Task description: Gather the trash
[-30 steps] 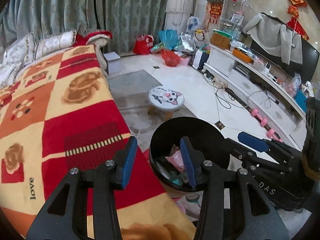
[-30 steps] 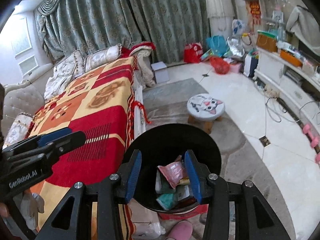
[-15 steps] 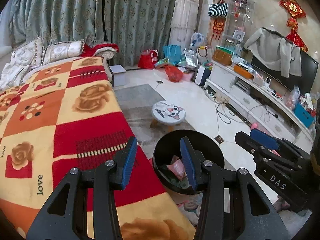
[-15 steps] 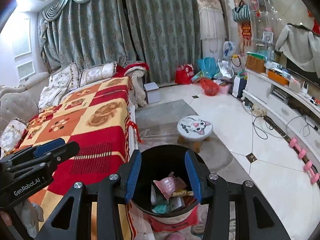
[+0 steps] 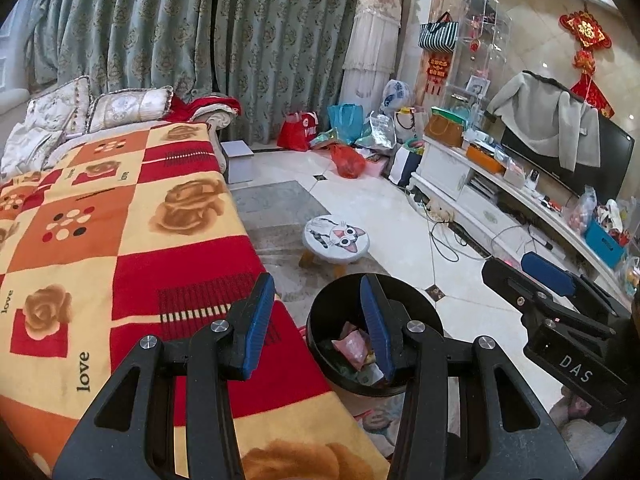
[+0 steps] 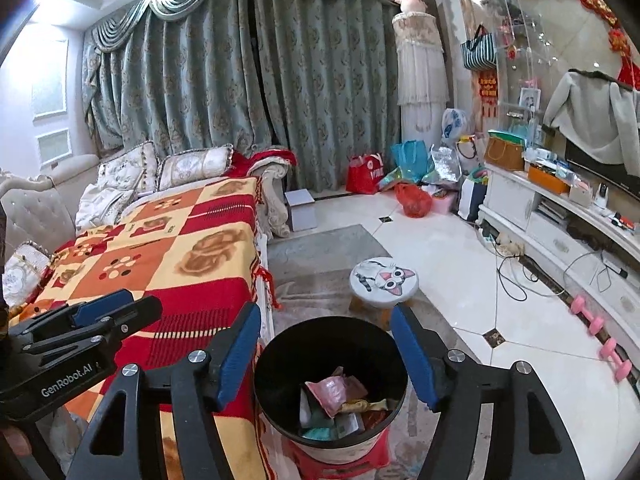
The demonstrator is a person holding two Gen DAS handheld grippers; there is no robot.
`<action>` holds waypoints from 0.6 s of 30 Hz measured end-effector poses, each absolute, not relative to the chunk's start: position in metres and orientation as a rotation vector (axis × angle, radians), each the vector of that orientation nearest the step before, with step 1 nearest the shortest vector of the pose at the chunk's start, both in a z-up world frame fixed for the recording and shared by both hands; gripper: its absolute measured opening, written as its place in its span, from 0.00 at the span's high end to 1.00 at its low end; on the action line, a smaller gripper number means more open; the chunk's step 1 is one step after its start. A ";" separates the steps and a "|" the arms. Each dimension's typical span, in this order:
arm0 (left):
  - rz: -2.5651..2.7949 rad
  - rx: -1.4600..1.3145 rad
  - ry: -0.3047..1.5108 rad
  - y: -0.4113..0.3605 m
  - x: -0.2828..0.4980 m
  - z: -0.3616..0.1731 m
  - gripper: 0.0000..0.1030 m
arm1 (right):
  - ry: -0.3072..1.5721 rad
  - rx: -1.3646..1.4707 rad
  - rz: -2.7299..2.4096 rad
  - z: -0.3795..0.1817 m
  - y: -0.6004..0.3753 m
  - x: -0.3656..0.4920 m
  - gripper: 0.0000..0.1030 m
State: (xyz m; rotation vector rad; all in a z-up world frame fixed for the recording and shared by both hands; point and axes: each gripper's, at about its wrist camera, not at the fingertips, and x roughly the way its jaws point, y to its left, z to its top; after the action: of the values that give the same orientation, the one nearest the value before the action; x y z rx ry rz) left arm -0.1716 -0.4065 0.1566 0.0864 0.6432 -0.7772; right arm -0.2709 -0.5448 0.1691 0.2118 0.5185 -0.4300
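Right wrist view looks down into a black trash bin (image 6: 280, 364) standing on the floor just beside the sofa's checked red, orange and cream blanket (image 6: 180, 256). Crumpled wrappers (image 6: 334, 394), one of them pink, lie in the bin's bottom. The right gripper (image 6: 326, 356) hangs above the bin; its jaws have just been opening, and they stand wide with nothing between the blue pads. Beyond the bin sits a small round stool with a cartoon cat face (image 6: 384, 282), and pink dumbbells (image 6: 600, 332) lie on the white tile floor by the TV cabinet. From the left wrist view, the left gripper (image 5: 318, 320) is parted partway and empty, one finger over the blanket (image 5: 120, 248), the other over the bin (image 5: 324, 320).
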 end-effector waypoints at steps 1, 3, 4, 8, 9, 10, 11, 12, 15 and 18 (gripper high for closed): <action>-0.777 0.086 0.642 -0.407 -0.171 0.157 0.58 | 0.517 0.209 -0.431 0.170 -0.544 -0.271 0.36; -0.777 0.084 0.638 -0.405 -0.170 0.157 0.58 | 0.513 0.205 -0.433 0.170 -0.542 -0.271 0.35; -0.777 0.083 0.637 -0.404 -0.170 0.157 0.58 | 0.511 0.203 -0.433 0.171 -0.541 -0.271 0.34; -0.778 0.081 0.636 -0.403 -0.170 0.157 0.58 | 0.507 0.188 -0.437 0.173 -0.537 -0.269 0.32; -0.777 0.079 0.636 -0.402 -0.169 0.157 0.58 | 0.505 0.184 -0.437 0.174 -0.536 -0.269 0.31; -0.778 0.079 0.636 -0.402 -0.169 0.157 0.58 | 0.505 0.183 -0.438 0.175 -0.536 -0.269 0.31; -0.777 0.077 0.635 -0.401 -0.169 0.158 0.58 | 0.504 0.182 -0.438 0.175 -0.535 -0.269 0.30; -0.777 0.079 0.636 -0.401 -0.169 0.158 0.58 | 0.503 0.182 -0.439 0.175 -0.535 -0.269 0.30; -0.776 0.075 0.633 -0.399 -0.169 0.160 0.58 | 0.504 0.181 -0.444 0.176 -0.535 -0.267 0.28; -0.773 0.073 0.631 -0.398 -0.168 0.161 0.58 | 0.505 0.181 -0.444 0.176 -0.536 -0.267 0.28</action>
State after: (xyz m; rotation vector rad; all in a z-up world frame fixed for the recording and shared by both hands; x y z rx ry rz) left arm -0.1675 -0.3983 0.1613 0.0728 0.6306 -0.7731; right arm -0.2667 -0.5355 0.1762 0.1811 0.5053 -0.4441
